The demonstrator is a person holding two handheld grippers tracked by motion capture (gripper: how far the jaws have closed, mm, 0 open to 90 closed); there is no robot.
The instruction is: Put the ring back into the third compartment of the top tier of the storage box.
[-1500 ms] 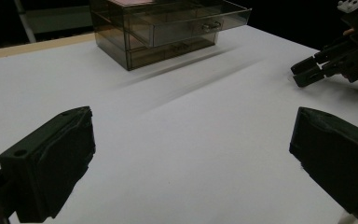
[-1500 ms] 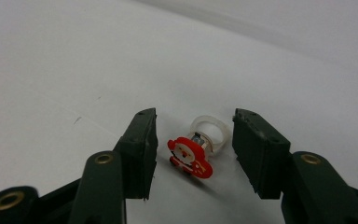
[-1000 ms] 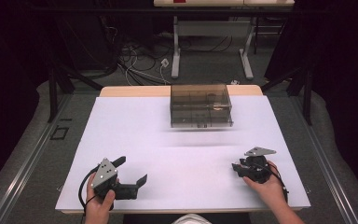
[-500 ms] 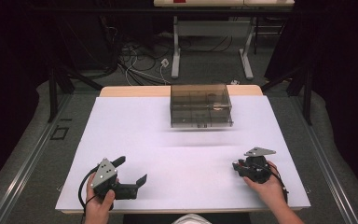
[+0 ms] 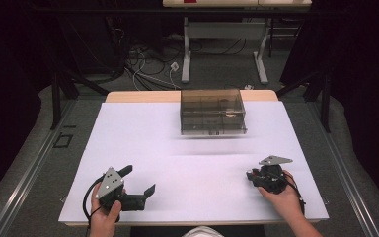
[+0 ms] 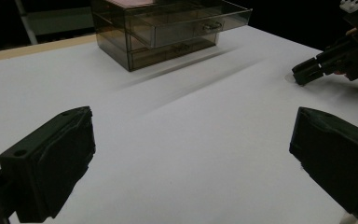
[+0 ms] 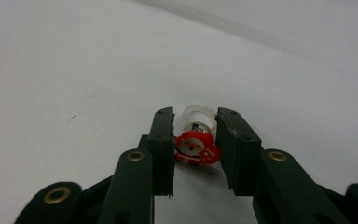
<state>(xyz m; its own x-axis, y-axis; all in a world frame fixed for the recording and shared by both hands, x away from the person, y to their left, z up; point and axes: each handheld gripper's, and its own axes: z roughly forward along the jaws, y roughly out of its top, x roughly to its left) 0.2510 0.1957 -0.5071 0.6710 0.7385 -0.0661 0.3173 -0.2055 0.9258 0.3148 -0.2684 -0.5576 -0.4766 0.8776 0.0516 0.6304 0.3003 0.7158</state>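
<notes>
Near the table's (image 5: 143, 128) front right corner, the right gripper (image 7: 195, 140) has just been closing and now pinches the Santa ring (image 7: 196, 148); a lift looks ready. Left gripper (image 6: 191, 154) gapes empty

drawer box (image 5: 212, 111) contents: too dim | Santa ring (image 7: 196, 148) band: partly hidden

A white table (image 5: 143, 148) bears a smoky drawer box (image 5: 212, 112).
</notes>
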